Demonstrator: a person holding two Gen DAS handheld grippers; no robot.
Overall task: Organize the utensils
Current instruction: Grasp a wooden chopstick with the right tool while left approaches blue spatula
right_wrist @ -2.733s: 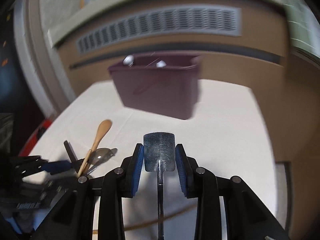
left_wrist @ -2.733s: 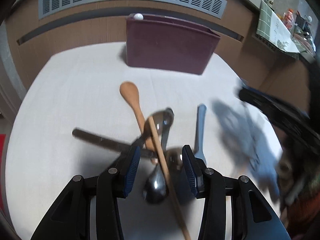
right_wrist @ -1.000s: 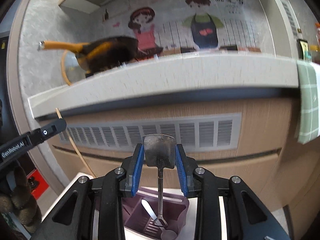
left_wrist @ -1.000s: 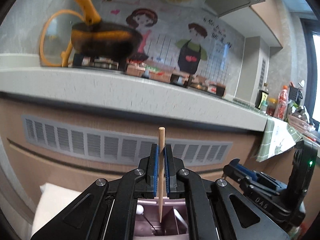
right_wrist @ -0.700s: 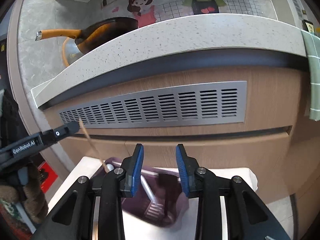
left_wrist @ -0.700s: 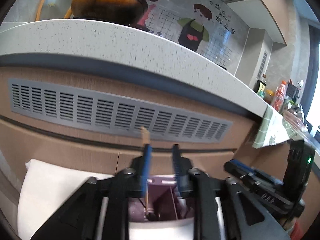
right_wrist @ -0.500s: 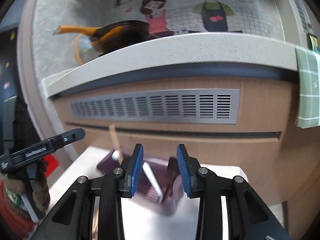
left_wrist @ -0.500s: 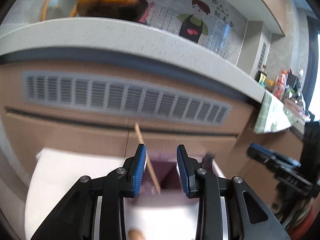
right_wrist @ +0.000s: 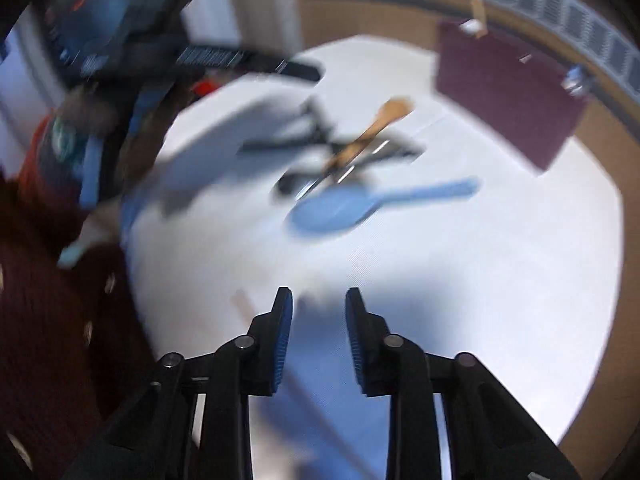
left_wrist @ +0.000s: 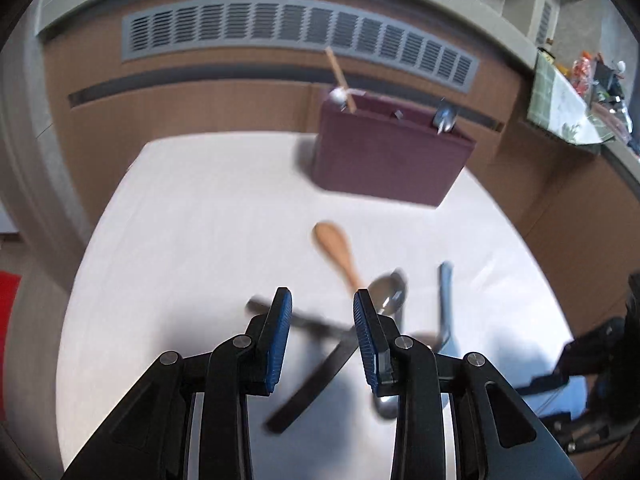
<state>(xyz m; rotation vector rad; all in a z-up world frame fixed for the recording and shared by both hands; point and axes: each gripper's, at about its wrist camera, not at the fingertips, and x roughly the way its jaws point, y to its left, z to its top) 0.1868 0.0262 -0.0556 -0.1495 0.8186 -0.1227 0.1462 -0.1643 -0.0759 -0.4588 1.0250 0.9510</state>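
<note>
A maroon utensil holder (left_wrist: 388,152) stands at the table's far side, with a wooden stick (left_wrist: 340,80) and a metal handle (left_wrist: 444,118) poking out; it also shows in the right wrist view (right_wrist: 508,92). A pile of utensils lies on the white table: a wooden spoon (left_wrist: 336,248), a metal spoon (left_wrist: 388,292), a blue spoon (right_wrist: 360,208) and dark utensils (left_wrist: 312,376). My left gripper (left_wrist: 323,336) is open and empty just above the pile. My right gripper (right_wrist: 318,336) is open and empty over bare table, nearer than the blue spoon.
The white table (left_wrist: 192,232) ends at a brown cabinet front with a grey vent grille (left_wrist: 296,32). The other gripper and the person's dark red sleeve (right_wrist: 44,340) fill the left of the right wrist view.
Both grippers released their utensils into the holder, opened, and pulled back and down toward the pile on the table. The wooden stick and metal spatula now stand in the holder.
</note>
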